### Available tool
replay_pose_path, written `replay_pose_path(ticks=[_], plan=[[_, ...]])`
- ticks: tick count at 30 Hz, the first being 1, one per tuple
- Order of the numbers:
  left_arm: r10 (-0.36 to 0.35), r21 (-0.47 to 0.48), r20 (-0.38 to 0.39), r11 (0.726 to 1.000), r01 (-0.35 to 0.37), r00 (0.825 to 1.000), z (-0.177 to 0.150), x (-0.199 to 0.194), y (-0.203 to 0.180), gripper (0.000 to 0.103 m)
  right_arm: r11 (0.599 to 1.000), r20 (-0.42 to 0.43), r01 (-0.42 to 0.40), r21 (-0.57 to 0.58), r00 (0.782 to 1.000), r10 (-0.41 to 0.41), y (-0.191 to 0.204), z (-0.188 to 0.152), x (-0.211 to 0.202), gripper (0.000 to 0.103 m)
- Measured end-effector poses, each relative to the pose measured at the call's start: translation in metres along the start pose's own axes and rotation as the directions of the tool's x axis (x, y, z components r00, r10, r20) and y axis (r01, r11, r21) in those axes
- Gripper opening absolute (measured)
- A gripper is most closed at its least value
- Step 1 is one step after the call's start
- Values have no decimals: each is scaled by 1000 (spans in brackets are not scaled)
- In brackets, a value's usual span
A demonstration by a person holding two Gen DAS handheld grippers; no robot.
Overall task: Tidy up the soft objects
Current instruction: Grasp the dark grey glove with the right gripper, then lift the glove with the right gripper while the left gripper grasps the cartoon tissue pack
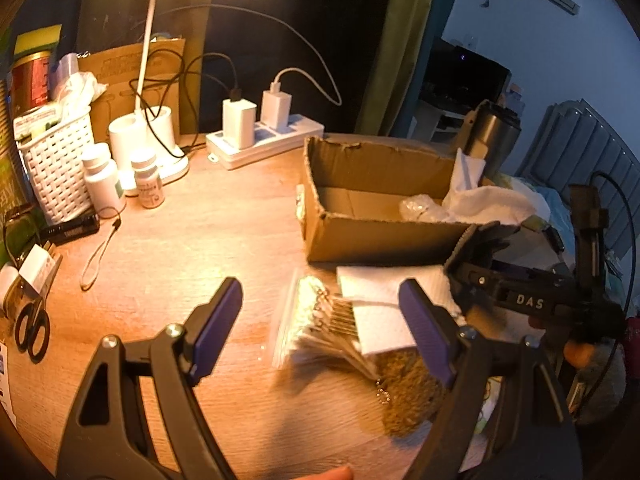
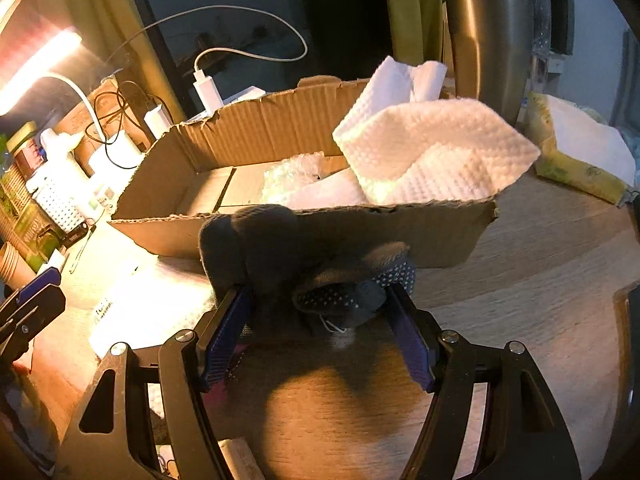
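Observation:
An open cardboard box (image 1: 380,240) stands on the wooden desk, with bubble wrap (image 2: 296,172) inside and a white paper towel (image 2: 432,152) draped over its right rim. In the right wrist view my right gripper (image 2: 320,320) is shut on a bunched dark grey glove (image 2: 280,248) with white dots, held just in front of the box's near wall. My left gripper (image 1: 324,332) is open above a clear zip bag of cotton swabs (image 1: 316,320), a folded white paper towel (image 1: 380,300) and a brown scrub pad (image 1: 408,388). It touches none of them.
At the back are a lit desk lamp (image 1: 148,136), a power strip with chargers (image 1: 260,136), a white basket (image 1: 56,156) and two pill bottles (image 1: 104,176). Scissors (image 1: 32,328) lie at the left. A steel tumbler (image 2: 488,40) and a tissue pack (image 2: 580,160) stand right of the box.

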State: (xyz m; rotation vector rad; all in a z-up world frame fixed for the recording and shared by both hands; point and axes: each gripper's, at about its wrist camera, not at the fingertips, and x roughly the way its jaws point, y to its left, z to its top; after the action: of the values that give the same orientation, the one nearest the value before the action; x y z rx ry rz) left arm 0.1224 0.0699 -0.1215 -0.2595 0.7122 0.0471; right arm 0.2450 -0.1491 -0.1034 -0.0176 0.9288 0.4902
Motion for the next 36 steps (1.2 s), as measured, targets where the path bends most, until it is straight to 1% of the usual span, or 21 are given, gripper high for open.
replay_pose_path(ticks=[2, 3, 5, 6, 7, 9, 17, 23, 28, 33, 35, 36], plan=[[0, 3, -3, 1000, 0, 1000, -1, 1, -2, 82, 1000, 5, -7, -1, 1000, 7, -2, -1, 0, 68], [0, 7, -4, 1000, 0, 1000, -1, 1, -3, 82, 1000, 8, -4, -3, 1000, 4, -3, -2, -1, 60], [-2, 16, -8, 1000, 2, 1000, -2, 2, -8, 82, 1000, 23, -22, 0, 999, 22, -7, -3, -4, 48], [-2, 20, -9, 1000, 3, 1000, -2, 2, -11, 82, 999, 32, -33, 0, 999, 33, -10, -4, -7, 39], [-4, 26, -12, 1000, 5, 1000, -3, 2, -14, 82, 999, 41, -38, 2, 998, 38, -13, -5, -9, 33], [-7, 39, -16, 999, 8, 1000, -4, 3, -22, 82, 999, 51, -49, 10, 997, 49, -18, -8, -13, 30], [-34, 114, -39, 993, 38, 999, -17, 1, -59, 82, 999, 89, -36, 29, 995, 34, -37, -23, -36, 28], [-64, 178, -70, 981, 76, 995, -30, 0, -88, 82, 998, 116, -36, 55, 993, 30, -55, -38, -57, 28], [-91, 224, -122, 968, 117, 988, -45, 5, -111, 82, 997, 131, -45, 60, 991, 37, -64, -52, -71, 28], [-75, 277, -174, 953, 122, 982, -60, 14, -131, 82, 997, 145, -59, 55, 988, 51, -71, -64, -82, 28], [-59, 293, -188, 949, 114, 980, -63, 18, -136, 82, 996, 151, -65, 57, 987, 56, -75, -68, -86, 28], [-41, 303, -189, 948, 98, 981, -64, 20, -138, 82, 996, 156, -68, 59, 986, 58, -77, -69, -87, 28]])
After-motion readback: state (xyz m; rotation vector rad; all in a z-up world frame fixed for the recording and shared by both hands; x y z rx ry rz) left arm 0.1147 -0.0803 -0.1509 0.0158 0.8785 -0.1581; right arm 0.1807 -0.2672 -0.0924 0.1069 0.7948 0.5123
